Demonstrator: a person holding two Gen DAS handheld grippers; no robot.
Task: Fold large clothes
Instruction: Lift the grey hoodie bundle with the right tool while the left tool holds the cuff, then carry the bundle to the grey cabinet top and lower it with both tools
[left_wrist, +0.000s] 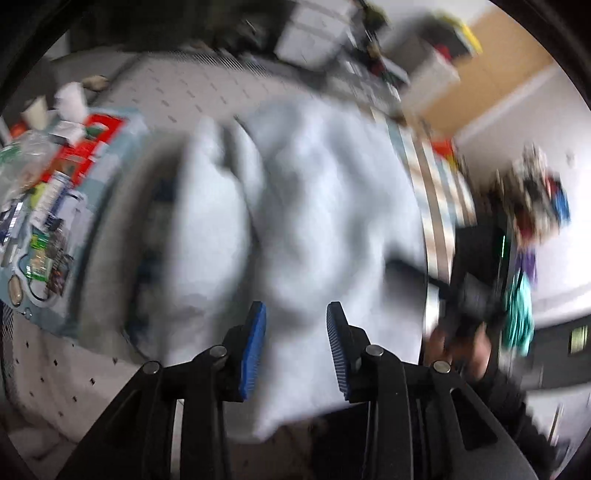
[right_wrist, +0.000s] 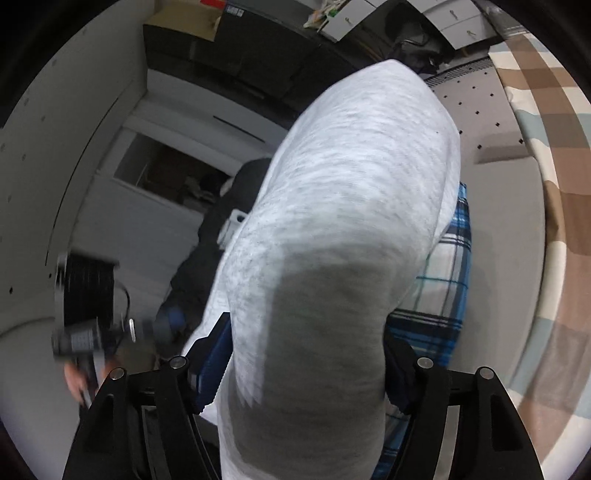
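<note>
Right wrist view is filled through the centre by a pale heather-grey knit garment (right_wrist: 354, 229), a thick bundle of it running from the bottom edge up to the upper middle of the frame. The right gripper (right_wrist: 306, 365) pinches that cloth: one blue ribbed pad (right_wrist: 212, 363) shows at the lower left of the fabric and the other black finger sits at the lower right, with the bundle between them. To the right of the cloth lies a blue-and-white plaid fabric (right_wrist: 439, 295), and a brown, cream and pale-blue checked blanket (right_wrist: 554, 206) curves along the right edge. At the lower left, blurred, the other hand-held device is visible.

Left wrist view is smeared by motion. The same grey garment (left_wrist: 295, 206) lies crumpled across the centre on a white dotted mattress surface (left_wrist: 207, 88). The left gripper (left_wrist: 295, 347) is spread, its blue pads apart with nothing between them, above the near part of the cloth. A cluttered light-blue tray of small items (left_wrist: 55, 192) fills the left of the frame.

My reading is that the step in hand is gathering or lifting the garment to lay it out, with folding proper not yet begun. The next move likely calls for the left gripper to find a matching edge or corner, close on it, and pull the cloth taut and flat; bunched folds could hide that edge.
</note>
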